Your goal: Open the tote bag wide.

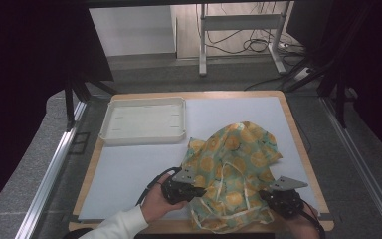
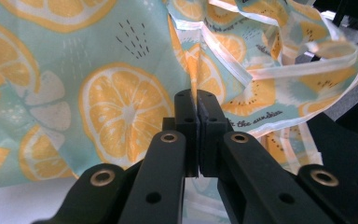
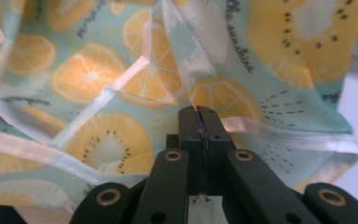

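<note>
Both your claws, left claw (image 1: 197, 189) and right claw (image 1: 264, 195), are clenched on the citrus-print cloth (image 1: 234, 164); I judge you should next lift and spread it over the worktop (image 1: 129, 169).

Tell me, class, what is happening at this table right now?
A person holds a two-jaw gripper in each hand and is handling a crumpled cloth printed with orange slices. The left gripper and the right gripper both have their jaws closed at the cloth's near edges, apparently pinching it. The cloth lies bunched on the right half of the table. A white tray sits apart from it at the far left, with nothing in it.
</note>
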The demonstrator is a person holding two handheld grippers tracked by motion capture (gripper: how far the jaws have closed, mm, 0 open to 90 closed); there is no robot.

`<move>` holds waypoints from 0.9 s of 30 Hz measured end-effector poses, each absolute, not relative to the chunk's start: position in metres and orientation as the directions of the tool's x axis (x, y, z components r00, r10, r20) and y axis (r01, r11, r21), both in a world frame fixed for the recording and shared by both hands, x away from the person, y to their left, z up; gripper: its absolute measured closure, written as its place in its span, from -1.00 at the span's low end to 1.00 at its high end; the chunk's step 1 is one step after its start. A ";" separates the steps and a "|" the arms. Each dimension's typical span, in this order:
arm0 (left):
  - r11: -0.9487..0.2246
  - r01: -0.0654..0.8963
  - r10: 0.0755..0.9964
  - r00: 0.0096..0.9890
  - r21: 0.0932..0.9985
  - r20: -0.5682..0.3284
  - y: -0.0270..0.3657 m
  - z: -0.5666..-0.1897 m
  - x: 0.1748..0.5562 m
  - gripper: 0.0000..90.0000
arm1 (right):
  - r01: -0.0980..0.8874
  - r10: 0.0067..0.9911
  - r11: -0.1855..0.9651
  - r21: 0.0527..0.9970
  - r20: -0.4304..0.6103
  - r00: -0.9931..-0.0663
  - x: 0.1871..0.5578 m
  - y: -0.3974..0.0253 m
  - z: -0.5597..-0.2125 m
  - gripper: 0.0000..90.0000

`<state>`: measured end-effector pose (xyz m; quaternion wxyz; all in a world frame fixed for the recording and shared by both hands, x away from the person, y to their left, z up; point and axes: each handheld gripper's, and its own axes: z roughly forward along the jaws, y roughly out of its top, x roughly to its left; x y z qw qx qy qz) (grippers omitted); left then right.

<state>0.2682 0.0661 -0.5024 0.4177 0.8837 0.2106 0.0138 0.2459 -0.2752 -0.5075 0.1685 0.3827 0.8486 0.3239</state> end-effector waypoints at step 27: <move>-0.458 0.350 0.353 0.915 0.817 -0.194 0.082 -0.478 0.263 0.97 | 0.397 0.735 0.306 0.865 0.050 -0.676 0.227 -0.281 -0.462 0.98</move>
